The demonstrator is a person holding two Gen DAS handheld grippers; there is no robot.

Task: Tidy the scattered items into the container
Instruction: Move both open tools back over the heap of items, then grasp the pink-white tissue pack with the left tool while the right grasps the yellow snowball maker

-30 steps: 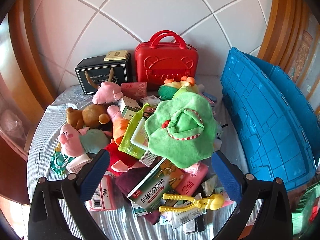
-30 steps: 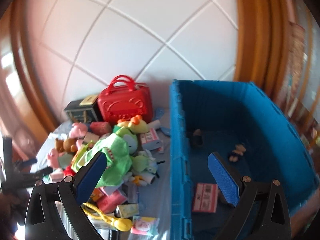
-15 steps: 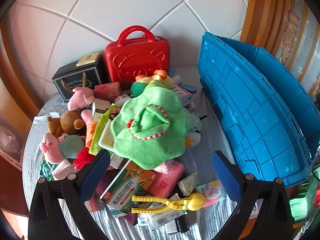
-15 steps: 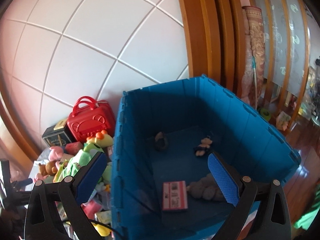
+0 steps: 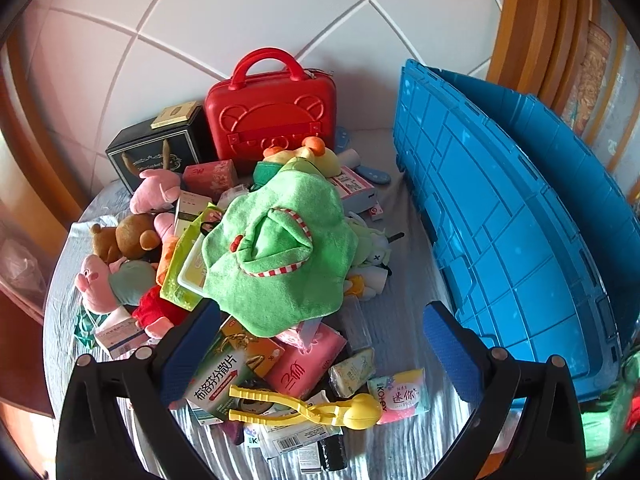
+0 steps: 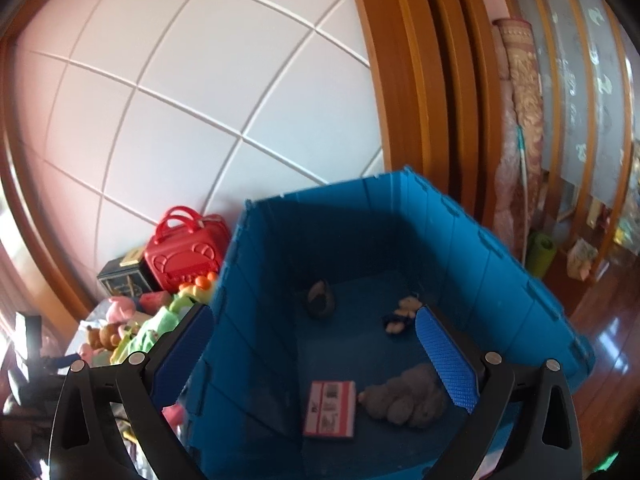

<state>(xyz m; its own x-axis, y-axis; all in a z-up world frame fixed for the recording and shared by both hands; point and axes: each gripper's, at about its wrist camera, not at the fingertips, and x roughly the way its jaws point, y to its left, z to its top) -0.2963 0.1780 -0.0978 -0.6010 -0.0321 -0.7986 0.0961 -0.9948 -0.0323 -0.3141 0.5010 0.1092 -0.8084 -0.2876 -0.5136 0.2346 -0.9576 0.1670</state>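
My left gripper (image 5: 320, 344), jaws wide and empty, hangs nearest the yellow clamp toy (image 5: 308, 404), lying crosswise just below them in the pile, while my right gripper (image 6: 312, 356), also wide and empty, hovers over the blue crate (image 6: 460, 248).

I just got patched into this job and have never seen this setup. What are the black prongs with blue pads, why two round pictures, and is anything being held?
Those prongs are hand-held two-finger grippers, one per hand, each carrying a fisheye camera that looks along its fingers.

The left view shows the left gripper, open and empty, above a cloth-covered table piled with clutter: a green towelling hat, a yellow plastic clamp toy, a red hard-shell case, plush toys and packets.

The right view shows the right gripper, also open and empty, over the large blue plastic crate. Inside lie a red-and-white box, a grey plush toy and two small items.
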